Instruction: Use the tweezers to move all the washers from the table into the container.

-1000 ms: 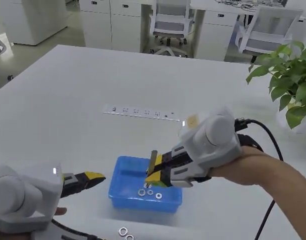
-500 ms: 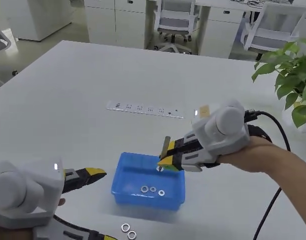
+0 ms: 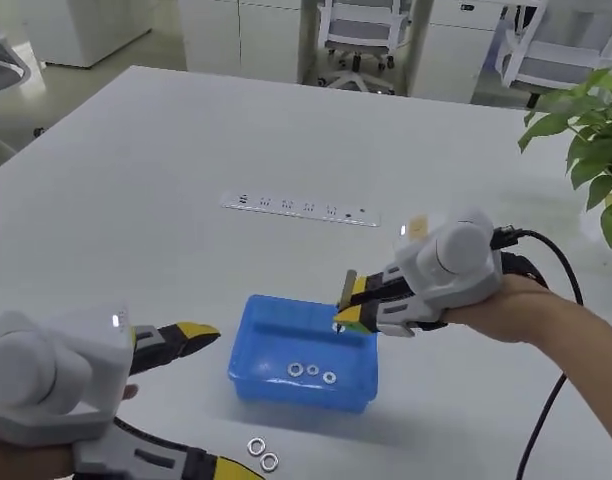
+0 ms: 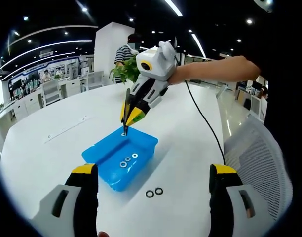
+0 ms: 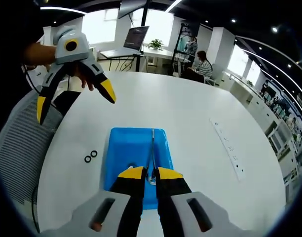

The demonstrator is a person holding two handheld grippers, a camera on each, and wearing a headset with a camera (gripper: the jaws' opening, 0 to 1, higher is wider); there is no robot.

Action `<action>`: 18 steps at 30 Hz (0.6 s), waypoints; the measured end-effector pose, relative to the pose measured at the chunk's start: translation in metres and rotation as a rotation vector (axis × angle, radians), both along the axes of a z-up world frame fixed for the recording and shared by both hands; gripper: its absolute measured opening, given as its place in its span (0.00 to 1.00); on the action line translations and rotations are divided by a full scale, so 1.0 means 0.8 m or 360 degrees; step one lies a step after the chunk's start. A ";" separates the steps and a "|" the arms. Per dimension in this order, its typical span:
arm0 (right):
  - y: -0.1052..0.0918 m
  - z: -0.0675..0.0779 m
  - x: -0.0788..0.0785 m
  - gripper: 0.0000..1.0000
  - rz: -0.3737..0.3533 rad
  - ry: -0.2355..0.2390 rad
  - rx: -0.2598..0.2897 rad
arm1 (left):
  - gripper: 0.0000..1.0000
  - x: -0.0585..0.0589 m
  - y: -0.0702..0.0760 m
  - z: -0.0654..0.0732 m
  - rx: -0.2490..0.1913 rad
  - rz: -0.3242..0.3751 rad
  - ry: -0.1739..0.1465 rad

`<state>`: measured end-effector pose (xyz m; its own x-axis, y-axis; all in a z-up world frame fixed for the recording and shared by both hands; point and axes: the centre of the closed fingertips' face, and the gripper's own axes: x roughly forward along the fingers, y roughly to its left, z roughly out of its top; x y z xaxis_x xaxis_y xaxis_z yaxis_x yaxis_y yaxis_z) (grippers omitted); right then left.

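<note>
A blue container [image 3: 256, 370] [image 4: 99, 150] [image 5: 122, 148] holds three washers [image 3: 313, 372] [image 4: 127, 160]. Two more washers [image 3: 263, 454] [image 4: 154, 192] [image 5: 91, 156] lie on the table in front of it. My right gripper [image 3: 348, 312] [image 5: 150, 173] [image 4: 133, 114] is shut on the thin tweezers [image 5: 152, 143] [image 4: 126, 111]. Their tip hangs above the container's far right part. I cannot tell whether the tip carries a washer. My left gripper [image 3: 216, 400] [image 4: 153, 169] [image 5: 74, 106] stands open left of the container with nothing between its jaws.
A white power strip [image 3: 301, 209] [image 5: 227, 148] lies across the table beyond the container. A green plant [image 3: 586, 140] stands at the right edge. Office chairs [image 3: 361, 35] and cabinets stand past the far edge. A black cable [image 3: 551, 400] trails from the right gripper.
The right gripper has lifted the tweezers up and back from the washers in the container toward its far rim. The left gripper has stayed open beside the container.
</note>
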<state>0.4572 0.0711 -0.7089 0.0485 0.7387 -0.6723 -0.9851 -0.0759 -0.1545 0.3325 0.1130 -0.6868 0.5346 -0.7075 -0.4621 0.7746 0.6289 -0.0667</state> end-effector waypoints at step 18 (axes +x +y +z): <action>0.003 -0.051 -0.008 0.09 0.0039 0.0081 -0.0036 | 0.99 0.014 -0.004 0.001 -0.0017 0.0011 0.0008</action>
<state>0.4504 0.0738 -0.7498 -0.0040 0.7239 -0.6898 -0.9894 -0.1031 -0.1025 0.3440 0.1097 -0.6862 0.5371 -0.7090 -0.4570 0.7700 0.6333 -0.0774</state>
